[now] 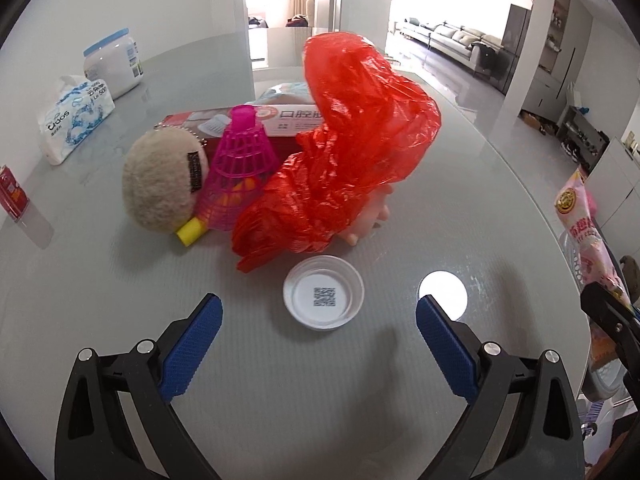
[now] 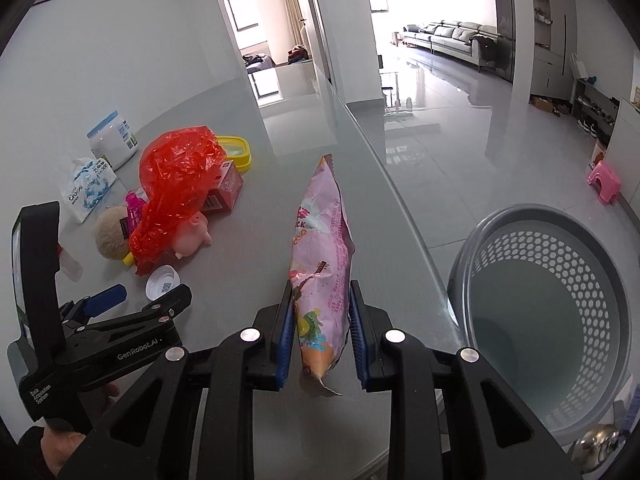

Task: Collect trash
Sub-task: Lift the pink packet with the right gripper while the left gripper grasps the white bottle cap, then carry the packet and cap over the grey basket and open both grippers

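My right gripper (image 2: 322, 308) is shut on a pink snack bag (image 2: 322, 248), which stands on edge between the blue pads above the grey table (image 2: 256, 208). The same snack bag (image 1: 586, 232) shows at the right edge of the left wrist view. My left gripper (image 1: 319, 322) is open, its blue pads on either side of a white lid (image 1: 323, 291) with a QR code that lies flat on the table just ahead. The left gripper (image 2: 116, 304) also appears at the left of the right wrist view, close to the lid (image 2: 163, 282). A crumpled red plastic bag (image 1: 352, 140) lies beyond the lid.
A grey perforated bin (image 2: 548, 320) stands on the floor off the table's right edge. Behind the red bag (image 2: 178, 184) are a beige plush ball (image 1: 160, 180), a pink mesh cone (image 1: 240, 176), a pink pig toy (image 2: 192, 236), a red box (image 2: 224, 192), a tissue pack (image 1: 74, 116) and a white jar (image 1: 114, 64).
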The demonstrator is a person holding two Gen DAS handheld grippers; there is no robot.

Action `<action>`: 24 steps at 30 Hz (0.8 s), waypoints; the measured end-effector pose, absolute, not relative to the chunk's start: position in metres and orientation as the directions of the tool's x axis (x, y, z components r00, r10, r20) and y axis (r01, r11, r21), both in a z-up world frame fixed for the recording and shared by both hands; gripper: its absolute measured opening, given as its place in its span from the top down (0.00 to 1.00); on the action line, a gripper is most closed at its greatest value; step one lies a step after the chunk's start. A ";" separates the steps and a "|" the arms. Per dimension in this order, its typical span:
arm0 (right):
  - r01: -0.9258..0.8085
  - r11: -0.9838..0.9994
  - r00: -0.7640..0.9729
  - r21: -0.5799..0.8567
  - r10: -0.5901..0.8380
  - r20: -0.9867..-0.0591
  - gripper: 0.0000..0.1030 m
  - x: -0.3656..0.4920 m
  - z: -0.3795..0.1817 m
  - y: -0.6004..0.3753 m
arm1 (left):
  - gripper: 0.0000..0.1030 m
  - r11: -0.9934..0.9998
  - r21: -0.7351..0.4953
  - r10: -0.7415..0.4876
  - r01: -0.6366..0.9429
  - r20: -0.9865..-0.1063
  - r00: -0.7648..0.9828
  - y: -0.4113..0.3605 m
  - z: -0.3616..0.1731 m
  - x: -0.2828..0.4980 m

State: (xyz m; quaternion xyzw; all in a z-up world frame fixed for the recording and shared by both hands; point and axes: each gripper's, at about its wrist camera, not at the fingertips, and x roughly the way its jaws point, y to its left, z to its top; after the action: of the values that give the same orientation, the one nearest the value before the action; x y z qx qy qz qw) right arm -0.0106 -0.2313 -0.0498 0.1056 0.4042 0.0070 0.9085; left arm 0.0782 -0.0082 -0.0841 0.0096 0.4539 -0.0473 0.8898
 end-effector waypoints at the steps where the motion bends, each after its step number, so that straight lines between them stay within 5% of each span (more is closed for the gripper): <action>1: 0.075 0.977 0.674 0.200 0.098 -0.732 0.76 -0.011 -0.050 -0.231 | 0.14 0.995 -0.023 -0.073 0.092 -0.808 0.585 -0.010 -0.084 0.079; 8: 0.091 0.971 0.678 0.220 0.102 -0.728 0.76 -0.012 -0.050 -0.237 | 0.37 0.995 -0.006 -0.061 0.096 -0.815 0.576 -0.015 -0.088 0.082; 12: 0.091 0.970 0.679 0.224 0.104 -0.727 0.76 -0.013 -0.050 -0.238 | 0.62 0.994 -0.015 -0.075 0.108 -0.809 0.584 -0.016 -0.086 0.078; 24: 0.140 0.962 0.691 0.232 0.073 -0.719 0.76 -0.032 -0.050 -0.264 | 0.62 0.975 -0.036 -0.169 0.218 -0.757 0.631 -0.040 -0.056 0.044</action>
State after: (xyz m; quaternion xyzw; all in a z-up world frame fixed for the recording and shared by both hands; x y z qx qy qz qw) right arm -0.0321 -0.2639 -0.0499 0.1357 0.3924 -0.0186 0.9095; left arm 0.0436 -0.0396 -0.0556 0.0296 0.4158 -0.1072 0.9026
